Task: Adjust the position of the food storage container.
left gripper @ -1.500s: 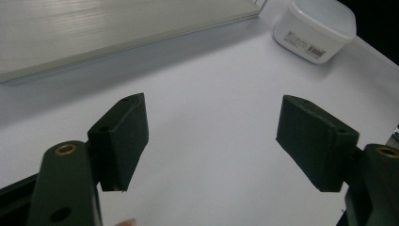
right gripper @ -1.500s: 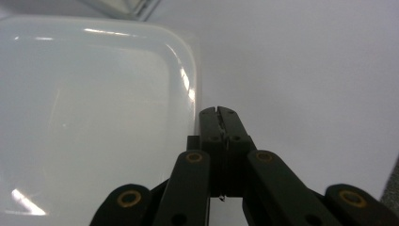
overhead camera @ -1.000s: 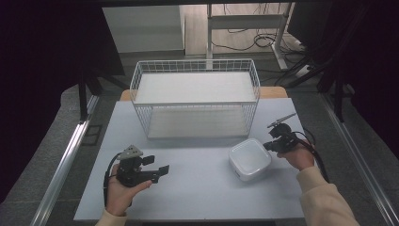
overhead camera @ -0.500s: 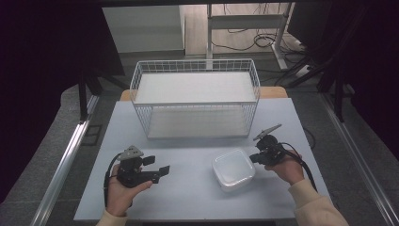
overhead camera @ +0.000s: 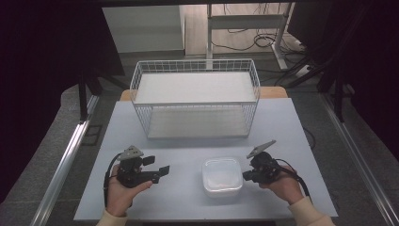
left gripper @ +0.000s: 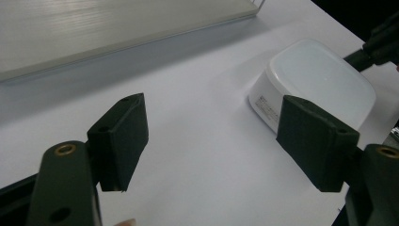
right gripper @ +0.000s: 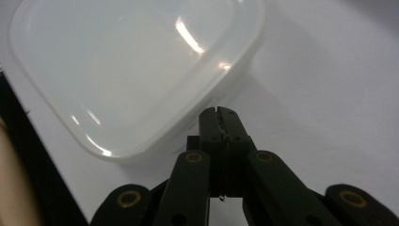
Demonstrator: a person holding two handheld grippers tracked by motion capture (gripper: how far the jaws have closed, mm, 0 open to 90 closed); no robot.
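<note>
**Clerk:** Item one, the largest: your desk (overhead camera: 188, 141), pale top, front edge toward you. What stands on it?

**Checker:** Item two: a white wire basket (overhead camera: 195, 101) at the far middle of your desk, upright, with a flat pale top shelf and a lower shelf inside. Your left tool's view catches its lower edge (left gripper: 117, 35) along the top of the frame.

**Clerk:** Item three?

**Checker:** A white plastic container (overhead camera: 222, 175), square with rounded corners, lying flat on the desk near the front edge, between your two hands and closer to your right one. It sits well apart from the basket. There is small print on one side wall (left gripper: 266, 106); too fine to read.

**Clerk:** Item four, your left tool?

**Checker:** The left tool (overhead camera: 157, 167) rests in your left hand (overhead camera: 120, 188) at the front left, jaws spread wide with nothing between them, pointing toward the container but well short of it.

**Clerk:** Item five, your right tool?

**Checker:** The right tool (overhead camera: 245, 176) is in your right hand (overhead camera: 282, 183), jaws pressed together with nothing gripped. Its tip (right gripper: 219, 113) sits at the container's right wall; touching or just short of it, I cannot tell.
</note>
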